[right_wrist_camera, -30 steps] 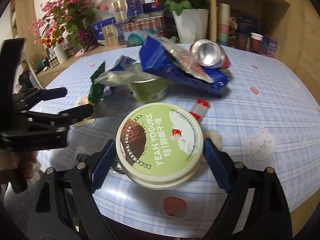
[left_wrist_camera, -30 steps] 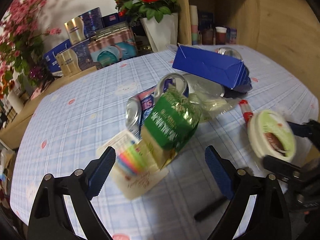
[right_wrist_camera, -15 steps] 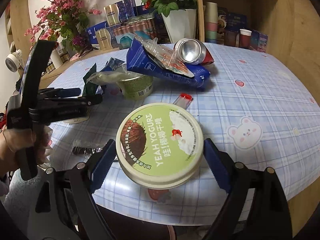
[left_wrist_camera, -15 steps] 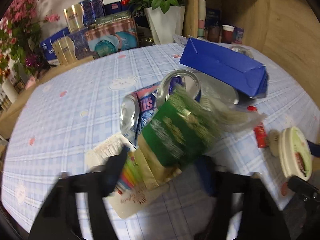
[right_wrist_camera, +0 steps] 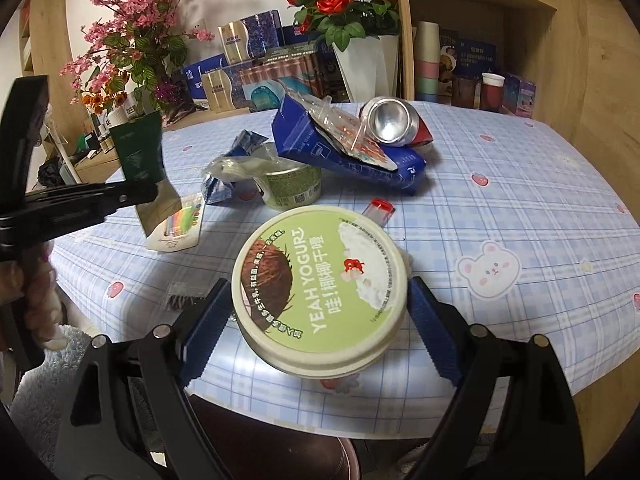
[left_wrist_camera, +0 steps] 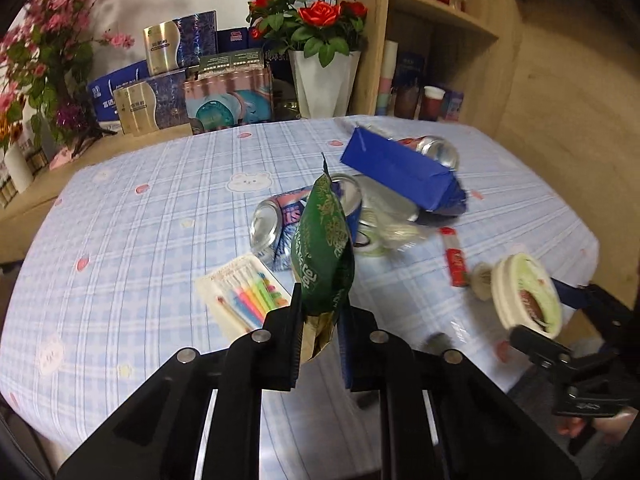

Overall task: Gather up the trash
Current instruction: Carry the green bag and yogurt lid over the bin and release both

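the left claw [left_wrist_camera: 318, 334] is closed on the lower end of a green snack pouch [left_wrist_camera: 323, 256], which stands upright between its jaws, lifted off the table [left_wrist_camera: 132, 240]; the right claw [right_wrist_camera: 320, 316] is clamped on a round yeah yogurt tub [right_wrist_camera: 320, 292], one blue pad on each side of its rim, the green coconut lid facing up, held over the near edge of the table; in the right wrist view the left claw [right_wrist_camera: 132, 196] shows at the left with the pouch [right_wrist_camera: 140, 152] hanging above the cloth; just beyond the pouch lies a flat pack of coloured candles [left_wrist_camera: 244, 300] on the blue checked tablecloth; right of it a small red and white tube [left_wrist_camera: 454, 256] lies near the tub [left_wrist_camera: 526, 296]; behind the pouch sits a crushed blue drink can [left_wrist_camera: 276, 230] on its side, touching an open green paper cup [right_wrist_camera: 294, 188] with crumpled clear plastic on it; farther back a blue carton [left_wrist_camera: 400, 172] lies tilted across the heap, with a silver and red can [right_wrist_camera: 394, 122] resting against it; past the table a white vase of red roses [left_wrist_camera: 316, 20], stacked gift boxes [left_wrist_camera: 160, 92] and pink blossoms [left_wrist_camera: 36, 40] stand along the wall; a wooden shelf [left_wrist_camera: 440, 20] holds cups at the right.
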